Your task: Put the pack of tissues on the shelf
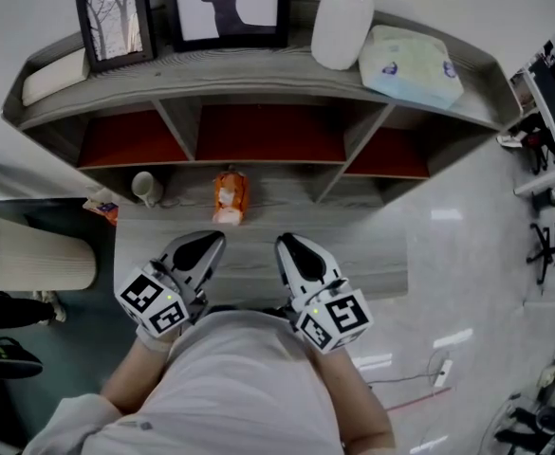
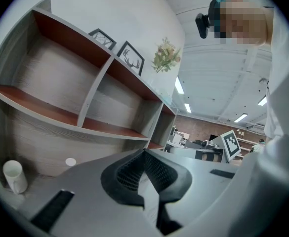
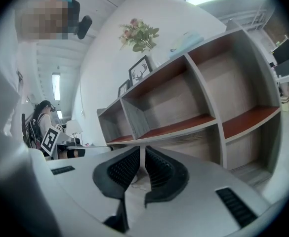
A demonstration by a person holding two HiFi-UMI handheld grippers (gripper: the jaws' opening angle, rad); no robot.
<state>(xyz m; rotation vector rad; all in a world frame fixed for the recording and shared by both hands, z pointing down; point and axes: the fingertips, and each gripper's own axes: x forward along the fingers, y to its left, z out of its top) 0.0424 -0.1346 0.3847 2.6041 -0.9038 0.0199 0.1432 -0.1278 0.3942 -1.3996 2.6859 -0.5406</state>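
The pack of tissues [image 1: 410, 64], pale green and white, lies on the top board of the grey shelf unit [image 1: 258, 69], at its right end beside a white vase [image 1: 342, 25]. It also shows in the right gripper view as the tissue pack [image 3: 186, 40] up on the shelf top. My left gripper [image 1: 211, 241] and right gripper [image 1: 285, 244] are held low, close to the person's body, in front of the shelf's bottom board. Both are shut with nothing between the jaws, as the left gripper [image 2: 144, 153] and right gripper [image 3: 143, 150] show in their own views.
Two picture frames [image 1: 116, 15] stand on the shelf top at left. A white cup [image 1: 145, 188] and an orange packet [image 1: 230, 195] sit on the bottom board; the cup [image 2: 14, 176] shows at lower left too. A lamp shade [image 1: 35, 252] is left, office gear [image 1: 552, 93] right.
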